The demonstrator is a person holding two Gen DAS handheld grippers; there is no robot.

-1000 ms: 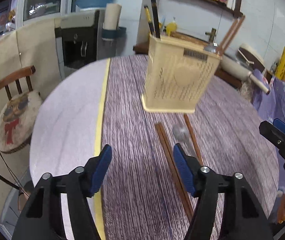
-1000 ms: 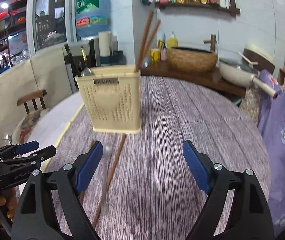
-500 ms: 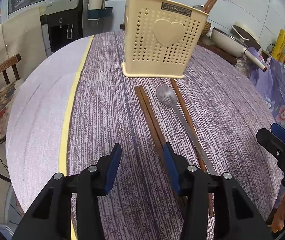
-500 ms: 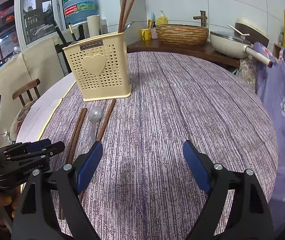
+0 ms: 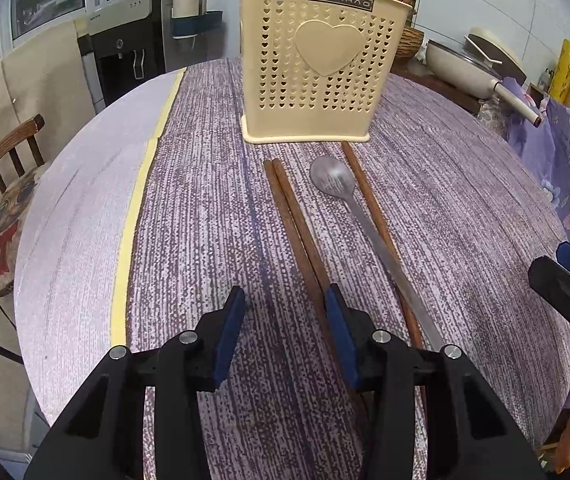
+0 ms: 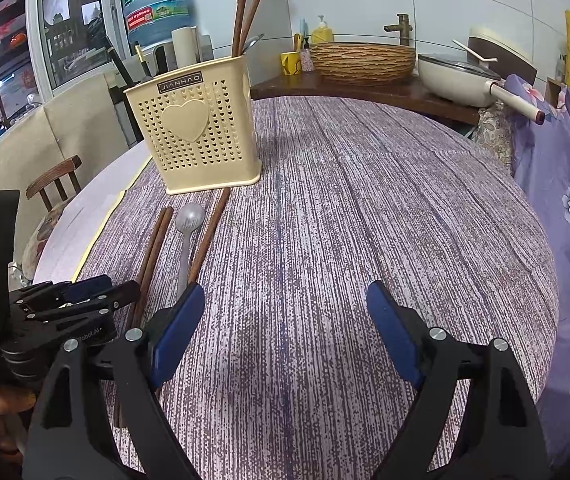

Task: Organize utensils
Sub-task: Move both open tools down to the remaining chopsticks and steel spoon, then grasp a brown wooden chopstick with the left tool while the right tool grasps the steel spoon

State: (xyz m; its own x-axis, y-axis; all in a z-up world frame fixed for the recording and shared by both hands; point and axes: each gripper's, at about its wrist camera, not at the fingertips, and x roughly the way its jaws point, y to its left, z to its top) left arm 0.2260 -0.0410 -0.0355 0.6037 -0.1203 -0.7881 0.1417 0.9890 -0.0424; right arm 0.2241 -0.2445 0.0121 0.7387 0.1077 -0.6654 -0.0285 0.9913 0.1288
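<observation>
A cream perforated utensil holder point(image 5: 317, 68) with a heart stands on the purple-striped table; it also shows in the right wrist view point(image 6: 197, 132), holding brown chopsticks point(image 6: 247, 4). In front of it lie a pair of brown chopsticks point(image 5: 297, 224), a metal spoon point(image 5: 335, 182) and a single brown chopstick point(image 5: 369, 204). My left gripper point(image 5: 285, 320) is open and empty, low over the table just left of the pair. My right gripper point(image 6: 285, 316) is wide open and empty, to the right of the utensils point(image 6: 187, 236).
A wooden chair point(image 5: 5, 184) stands off the table's left edge. A yellow stripe point(image 5: 133, 216) runs along the cloth. Behind the table is a counter with a woven basket point(image 6: 361, 62) and a white pan point(image 6: 461, 78). A flowered purple cloth point(image 6: 565, 184) hangs at right.
Both grippers have tilted down toward the table and the views have sharpened. My left gripper narrowed, then opened a little, and now sits beside the chopstick pair. The right stays wide open.
</observation>
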